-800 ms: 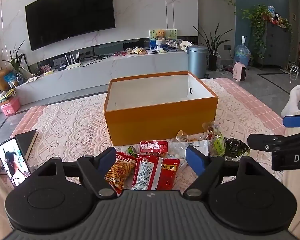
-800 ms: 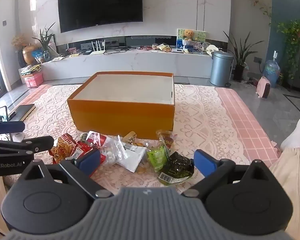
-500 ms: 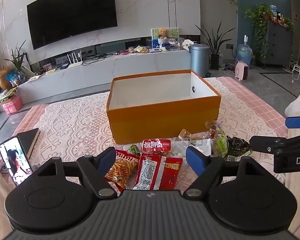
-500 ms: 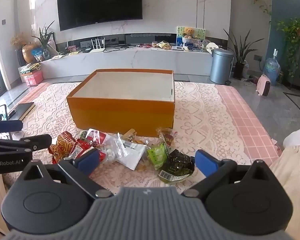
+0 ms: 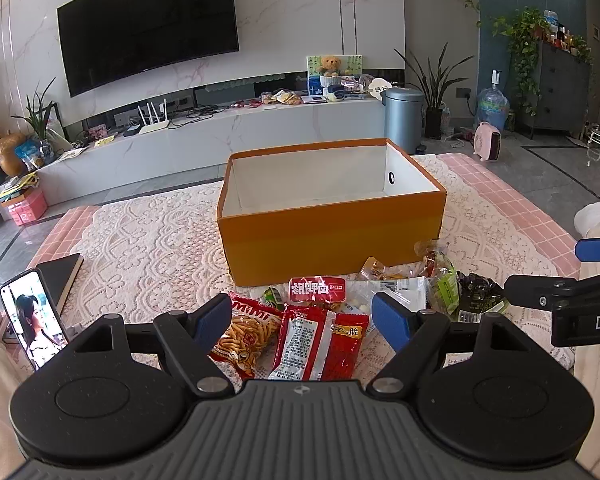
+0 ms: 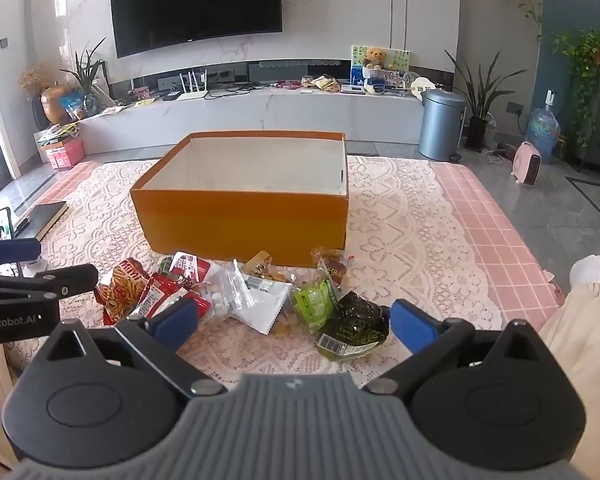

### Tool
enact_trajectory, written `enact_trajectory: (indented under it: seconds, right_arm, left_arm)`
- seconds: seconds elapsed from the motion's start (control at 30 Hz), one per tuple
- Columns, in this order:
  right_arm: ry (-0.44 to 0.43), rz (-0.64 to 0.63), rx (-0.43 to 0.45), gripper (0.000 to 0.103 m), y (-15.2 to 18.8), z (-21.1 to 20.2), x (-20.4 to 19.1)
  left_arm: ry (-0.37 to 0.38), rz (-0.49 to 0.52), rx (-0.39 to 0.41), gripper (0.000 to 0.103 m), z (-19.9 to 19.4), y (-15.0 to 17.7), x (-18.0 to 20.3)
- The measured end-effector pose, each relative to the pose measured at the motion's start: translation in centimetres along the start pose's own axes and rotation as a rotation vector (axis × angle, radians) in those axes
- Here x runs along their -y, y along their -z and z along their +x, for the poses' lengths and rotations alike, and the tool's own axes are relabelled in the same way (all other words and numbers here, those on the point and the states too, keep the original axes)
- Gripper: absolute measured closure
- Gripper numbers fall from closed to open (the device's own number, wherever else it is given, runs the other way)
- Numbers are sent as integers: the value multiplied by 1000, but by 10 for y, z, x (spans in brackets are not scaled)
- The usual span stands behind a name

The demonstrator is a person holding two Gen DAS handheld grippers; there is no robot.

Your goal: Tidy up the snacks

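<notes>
An open orange box [image 5: 332,236] [image 6: 244,216] with a white, empty inside stands on a lace-covered mat. Several snack packets lie in a heap in front of it: an orange Mimi stick pack [image 5: 246,330] [image 6: 118,286], red packets [image 5: 318,342], a white bag [image 6: 256,304], a green pack [image 6: 314,304] and a dark green pack [image 6: 354,330]. My left gripper [image 5: 302,322] is open and empty, hovering just above the red packets. My right gripper [image 6: 294,322] is open and empty above the white and green packs.
A phone [image 5: 34,320] with a lit screen and a dark book [image 5: 62,274] lie at the mat's left edge. A person's socked foot [image 6: 596,270] and trouser leg are at the right. A TV console, metal bin [image 5: 403,118] and plants stand behind.
Both grippers have shifted slightly, so the box and snacks sit a little lower and nearer in the right view. Both stay open and empty; no snack has moved.
</notes>
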State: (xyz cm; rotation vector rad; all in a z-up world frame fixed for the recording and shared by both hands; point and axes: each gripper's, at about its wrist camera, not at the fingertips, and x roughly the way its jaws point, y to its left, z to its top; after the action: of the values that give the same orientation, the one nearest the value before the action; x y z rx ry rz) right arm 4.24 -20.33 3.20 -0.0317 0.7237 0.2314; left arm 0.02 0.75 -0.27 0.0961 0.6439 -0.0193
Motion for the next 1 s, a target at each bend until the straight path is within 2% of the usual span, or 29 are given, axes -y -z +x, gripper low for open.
enact_trajectory:
  seconds: [1.0]
  right_arm:
    - [12, 20, -26, 4, 0, 3, 4]
  left_arm:
    - [-5, 2, -14, 10, -1, 4, -3]
